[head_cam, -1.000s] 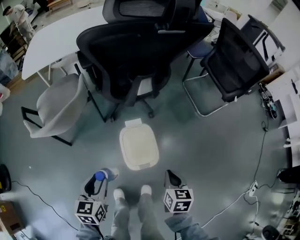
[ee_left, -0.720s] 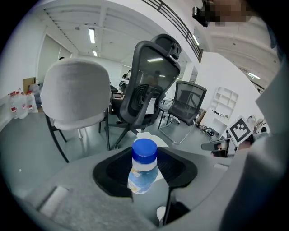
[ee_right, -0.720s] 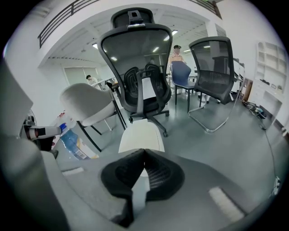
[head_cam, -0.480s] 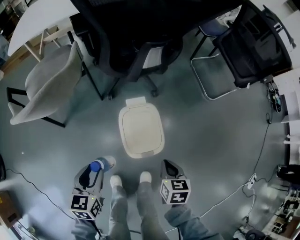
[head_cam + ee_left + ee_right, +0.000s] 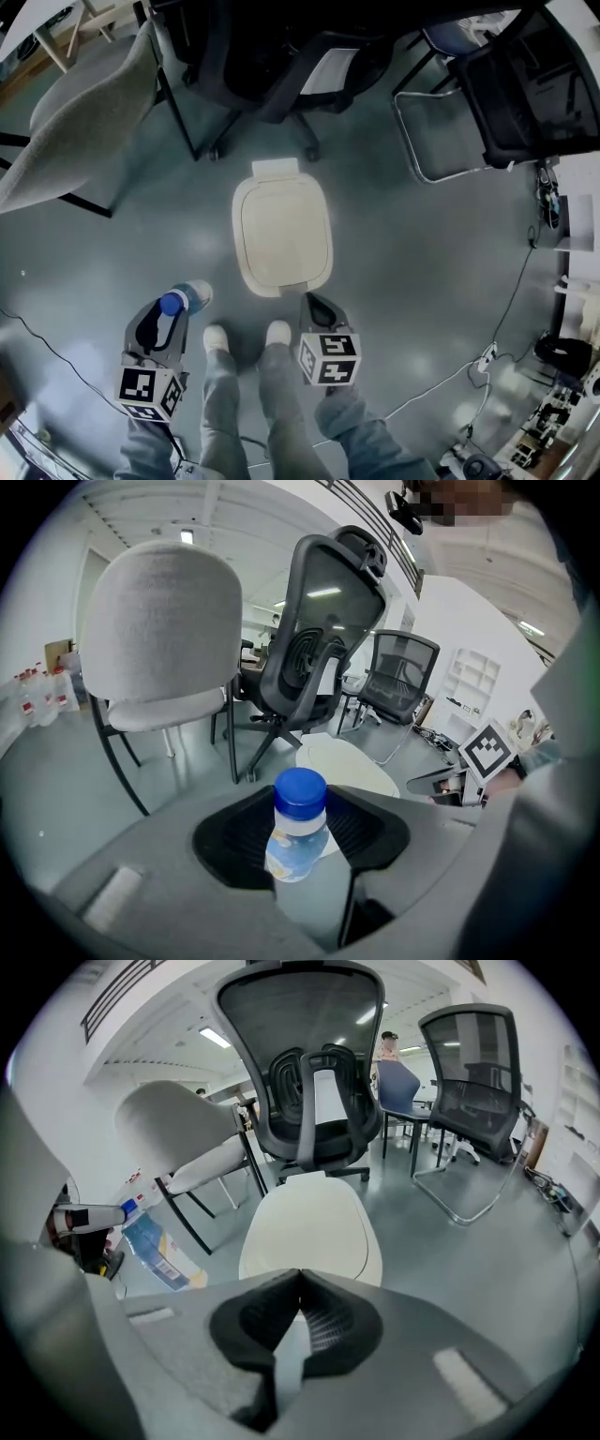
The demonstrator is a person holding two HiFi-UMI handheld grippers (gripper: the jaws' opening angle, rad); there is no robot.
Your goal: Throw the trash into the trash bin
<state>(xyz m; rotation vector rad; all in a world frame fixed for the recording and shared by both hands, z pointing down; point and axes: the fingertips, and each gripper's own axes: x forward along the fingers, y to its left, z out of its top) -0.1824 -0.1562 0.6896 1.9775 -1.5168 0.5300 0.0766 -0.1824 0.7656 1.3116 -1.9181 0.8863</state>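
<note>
A cream trash bin point(image 5: 281, 234) with its lid down stands on the grey floor ahead of the person's feet. My left gripper point(image 5: 167, 314) is shut on a clear plastic bottle point(image 5: 184, 298) with a blue cap, left of and short of the bin. In the left gripper view the bottle point(image 5: 292, 841) stands upright between the black pads, with the bin lid point(image 5: 352, 766) behind it. My right gripper point(image 5: 315, 306) is shut with nothing in it, its tips just before the bin's near rim. The right gripper view looks over the shut tips point(image 5: 300, 1279) onto the lid point(image 5: 309, 1227).
A black mesh office chair point(image 5: 281, 56) stands right behind the bin. A grey shell chair point(image 5: 84, 103) is at the left, a black cantilever chair point(image 5: 525, 84) at the right. Cables point(image 5: 506, 309) run over the floor at the right. White shoes point(image 5: 246, 336) sit between the grippers.
Both grippers have sunk and drawn nearer to the bin, which now shows larger and higher in the head view. The bottle stays in the left gripper.
</note>
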